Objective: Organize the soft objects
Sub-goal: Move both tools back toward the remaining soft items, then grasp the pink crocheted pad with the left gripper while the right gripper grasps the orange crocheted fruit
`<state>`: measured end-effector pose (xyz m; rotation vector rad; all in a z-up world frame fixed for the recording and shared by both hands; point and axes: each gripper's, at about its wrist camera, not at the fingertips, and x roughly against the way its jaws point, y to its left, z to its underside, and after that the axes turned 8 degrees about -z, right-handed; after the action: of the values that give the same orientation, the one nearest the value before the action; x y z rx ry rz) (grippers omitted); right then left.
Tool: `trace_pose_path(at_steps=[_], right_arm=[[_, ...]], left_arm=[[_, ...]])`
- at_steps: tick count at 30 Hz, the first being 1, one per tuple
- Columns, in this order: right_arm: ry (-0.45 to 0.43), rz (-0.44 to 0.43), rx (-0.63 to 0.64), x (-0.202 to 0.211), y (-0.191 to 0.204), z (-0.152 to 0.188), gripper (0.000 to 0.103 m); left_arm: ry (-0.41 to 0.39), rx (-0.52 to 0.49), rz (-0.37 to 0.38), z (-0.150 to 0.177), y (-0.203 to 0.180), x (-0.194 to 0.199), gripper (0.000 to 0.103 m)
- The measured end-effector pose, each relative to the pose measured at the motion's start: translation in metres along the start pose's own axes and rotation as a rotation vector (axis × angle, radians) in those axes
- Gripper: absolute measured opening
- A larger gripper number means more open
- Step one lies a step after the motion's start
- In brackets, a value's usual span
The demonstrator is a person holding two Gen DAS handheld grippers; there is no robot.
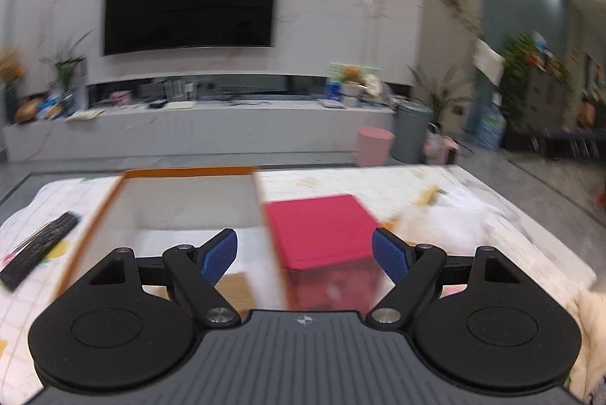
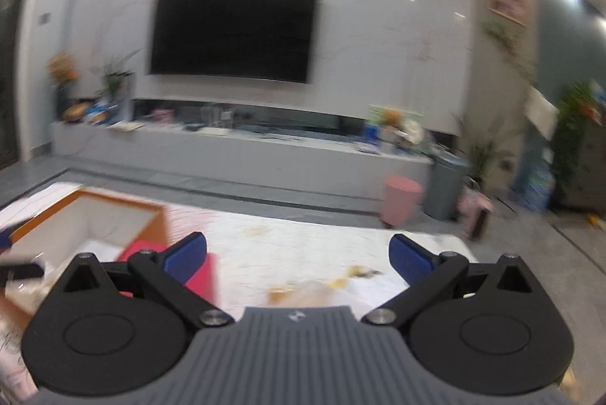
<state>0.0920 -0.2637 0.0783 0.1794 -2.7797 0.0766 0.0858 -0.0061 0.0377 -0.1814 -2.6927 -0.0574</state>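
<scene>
Living-room table [image 1: 341, 179] first: we see an orange-rimmed box [image 1: 189, 172] holding nothing we can make out, a red folded cloth [image 1: 322, 231] just right of it, white fabric [image 1: 447, 223] farther right. Our left gripper [image 1: 305, 253] and right gripper [image 2: 297, 255] are spread, empty; sorting looks barely begun.

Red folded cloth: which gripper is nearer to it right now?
Left. The left gripper hangs open directly over the red folded cloth; the right gripper, also open, has it off to its left.
</scene>
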Motion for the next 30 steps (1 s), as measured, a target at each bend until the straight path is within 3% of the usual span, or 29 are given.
trace_pose_path(at_steps=[3,6,9,14,21,23,30], right_arm=[[0.023,0.093,-0.087,0.005,-0.038,0.006,0.1],[0.064,0.162,-0.17,0.004,-0.076,0.02,0.1],[0.116,0.187,-0.261,-0.003,-0.109,0.036,0.1],[0.197,0.195,-0.431,-0.028,-0.139,0.06,0.1],[0.333,0.19,-0.429,-0.067,-0.128,0.077,0.1],[0.346,0.153,-0.423,-0.077,-0.126,0.081,0.1],[0.444,0.146,-0.502,-0.112,-0.135,0.095,0.1]], left_arm=[[-0.022,-0.12,0.074,0.009,-0.04,-0.011,0.096],[0.002,-0.242,0.102,0.019,-0.083,-0.032,0.096],[0.028,-0.277,0.152,0.029,-0.113,-0.052,0.096],[0.089,-0.28,0.225,0.051,-0.146,-0.08,0.096],[0.118,-0.265,0.303,0.077,-0.178,-0.108,0.096],[0.153,-0.247,0.3,0.079,-0.184,-0.118,0.096],[0.181,-0.199,0.223,0.087,-0.198,-0.139,0.097]])
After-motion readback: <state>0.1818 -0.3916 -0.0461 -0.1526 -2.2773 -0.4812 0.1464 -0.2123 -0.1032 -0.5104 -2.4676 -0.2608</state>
